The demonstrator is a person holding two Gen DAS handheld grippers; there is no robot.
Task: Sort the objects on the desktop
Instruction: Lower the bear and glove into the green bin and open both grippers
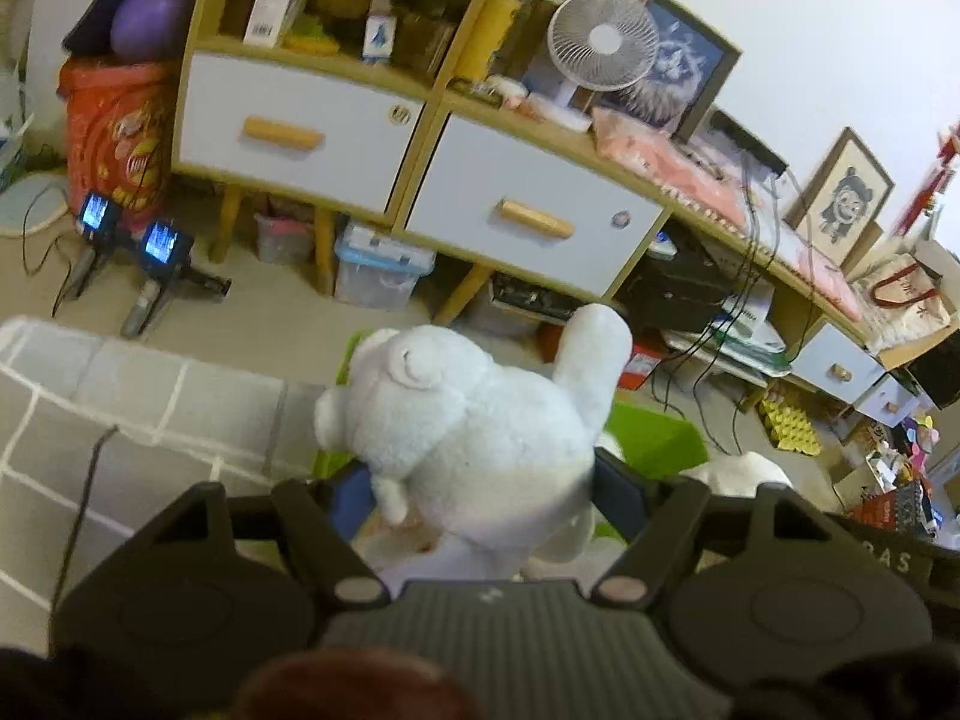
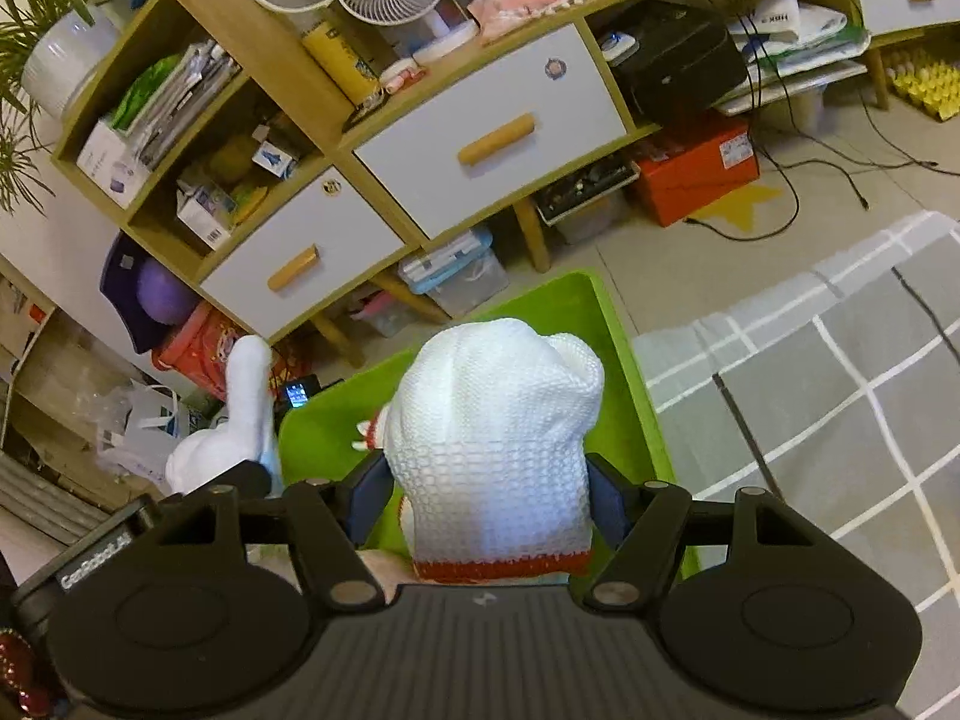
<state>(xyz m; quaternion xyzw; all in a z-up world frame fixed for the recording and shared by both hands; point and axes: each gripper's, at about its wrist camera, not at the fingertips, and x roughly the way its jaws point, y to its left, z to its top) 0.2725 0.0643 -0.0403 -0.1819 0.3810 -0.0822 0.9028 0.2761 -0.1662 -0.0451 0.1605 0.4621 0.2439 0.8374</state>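
Note:
My left gripper [image 1: 480, 495] is shut on a white plush toy [image 1: 474, 420], its head to the left and one limb sticking up. The blue pads [image 1: 345, 501] press on its sides. My right gripper [image 2: 489, 498] is shut on a white knitted item with a red hem [image 2: 498, 420]. A bright green bin [image 2: 630, 372] lies below and ahead of both loads, partly hidden by them; in the left wrist view the green bin [image 1: 654, 438] shows behind the plush. The plush toy [image 2: 246, 414] also appears at the left of the right wrist view.
A wooden cabinet with white drawers [image 1: 528, 216] stands ahead on the tiled floor, with fans [image 1: 603, 39], boxes and cables around it. Clear storage boxes [image 2: 456, 273] sit under it. A grey checked cloth [image 2: 840, 396] lies right of the bin and also at the left [image 1: 120, 396].

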